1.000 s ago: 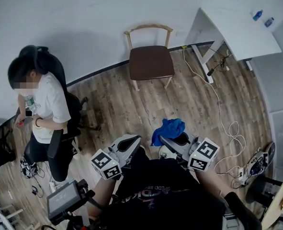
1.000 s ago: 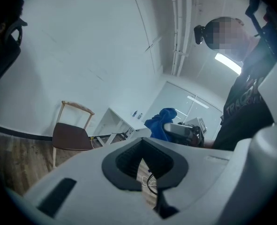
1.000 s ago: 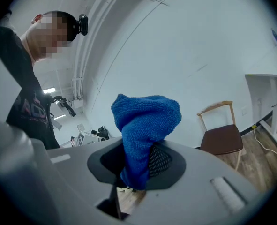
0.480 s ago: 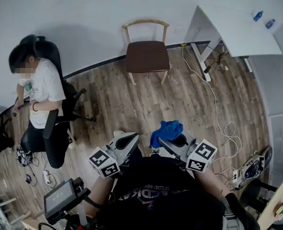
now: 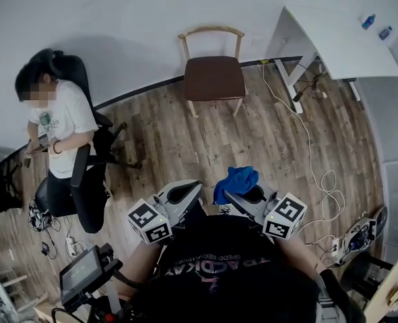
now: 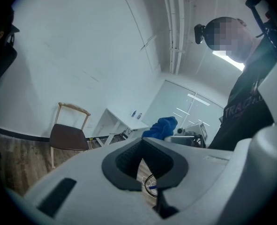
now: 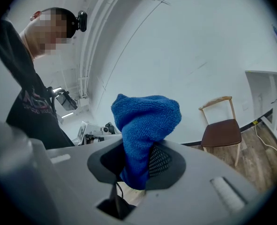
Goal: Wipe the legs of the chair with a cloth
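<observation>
Chair [image 5: 214, 77] stands at the floor's [image 5: 165, 140] far edge against the wall, beside the white desk [image 5: 340, 42], well apart from us. Blue cloth [image 7: 145, 121] is pinched in the right gripper [image 5: 234, 197], bunched up and sticking out past the jaws. Left gripper [image 5: 183, 195] has its jaws pressed together on nothing.

We judge the task barely started. The cloth is in hand but no leg is touched, so all legs are left to wipe. We'd need to reach the chair and go low.

Right gripper view shows the pinch itself; the head view gives only a blue lump by the gripper. Left gripper view shows its jaws meeting with nothing between. Only the head view shows the person [image 5: 57, 130] seated at the floor's left edge and the cable [image 5: 326, 179] trailing right of the chair.
</observation>
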{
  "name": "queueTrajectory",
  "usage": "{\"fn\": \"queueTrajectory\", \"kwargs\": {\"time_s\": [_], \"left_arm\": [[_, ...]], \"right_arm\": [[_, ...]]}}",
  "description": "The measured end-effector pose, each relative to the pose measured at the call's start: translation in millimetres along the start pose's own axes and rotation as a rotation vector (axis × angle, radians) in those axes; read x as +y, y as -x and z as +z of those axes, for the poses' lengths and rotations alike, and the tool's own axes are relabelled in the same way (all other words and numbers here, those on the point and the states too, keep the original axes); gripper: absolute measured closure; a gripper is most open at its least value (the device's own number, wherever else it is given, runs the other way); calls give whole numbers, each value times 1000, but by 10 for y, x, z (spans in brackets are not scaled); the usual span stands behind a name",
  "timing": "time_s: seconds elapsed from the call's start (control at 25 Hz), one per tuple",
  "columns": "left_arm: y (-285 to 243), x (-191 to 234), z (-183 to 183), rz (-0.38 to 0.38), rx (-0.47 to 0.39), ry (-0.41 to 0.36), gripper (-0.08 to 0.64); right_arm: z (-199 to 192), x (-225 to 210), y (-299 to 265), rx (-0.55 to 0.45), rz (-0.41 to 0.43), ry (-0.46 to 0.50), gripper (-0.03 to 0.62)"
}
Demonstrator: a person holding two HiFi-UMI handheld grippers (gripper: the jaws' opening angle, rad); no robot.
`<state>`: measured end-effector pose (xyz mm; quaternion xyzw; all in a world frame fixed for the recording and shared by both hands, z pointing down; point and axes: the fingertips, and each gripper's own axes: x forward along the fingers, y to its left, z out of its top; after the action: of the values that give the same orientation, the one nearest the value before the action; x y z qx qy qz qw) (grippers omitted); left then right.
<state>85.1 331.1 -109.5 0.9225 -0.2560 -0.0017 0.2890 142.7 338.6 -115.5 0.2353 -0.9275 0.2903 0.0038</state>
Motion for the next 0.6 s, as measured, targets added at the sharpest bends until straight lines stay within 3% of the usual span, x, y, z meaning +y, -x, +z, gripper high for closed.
{"fn": "queueTrajectory", "kwargs": {"time_s": [0.6], "left_arm": [[-191, 26, -214, 13, 12, 67, 561]], "right_arm": [[-155, -160, 110, 51, 8, -24, 494]]}}
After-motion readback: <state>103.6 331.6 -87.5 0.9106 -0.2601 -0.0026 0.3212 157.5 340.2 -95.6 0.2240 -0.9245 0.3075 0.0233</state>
